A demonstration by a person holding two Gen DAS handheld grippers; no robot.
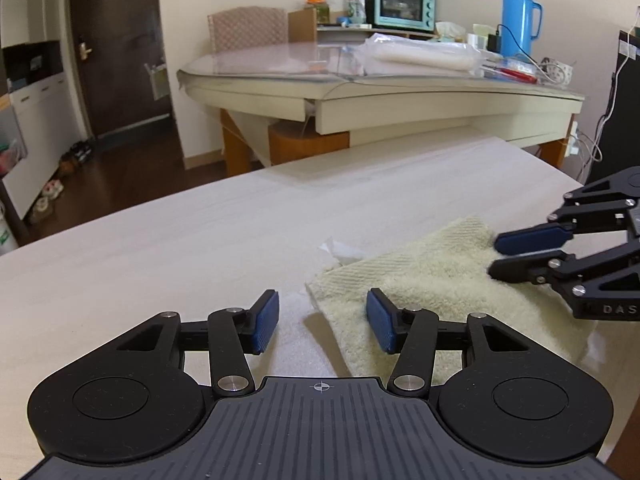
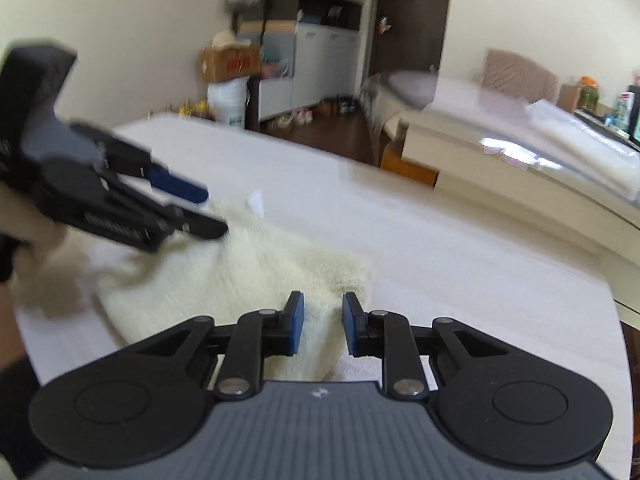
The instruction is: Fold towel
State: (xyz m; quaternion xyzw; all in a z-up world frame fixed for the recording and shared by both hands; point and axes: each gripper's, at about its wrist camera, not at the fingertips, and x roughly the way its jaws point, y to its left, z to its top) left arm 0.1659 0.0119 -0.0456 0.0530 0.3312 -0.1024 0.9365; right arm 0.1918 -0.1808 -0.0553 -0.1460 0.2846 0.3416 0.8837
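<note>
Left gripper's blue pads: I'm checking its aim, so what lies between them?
In the left wrist view, the open left gripper frames bare pale tabletop and the near corner of the cream terry towel.

soft even indoor light, fisheye-bent edges, right wrist view motion-blurred.

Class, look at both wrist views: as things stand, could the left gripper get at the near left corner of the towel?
Probably yes. The left gripper is open, its fingers straddling the towel's near edge, and nothing lies between them. The right gripper works the opposite edge.
</note>
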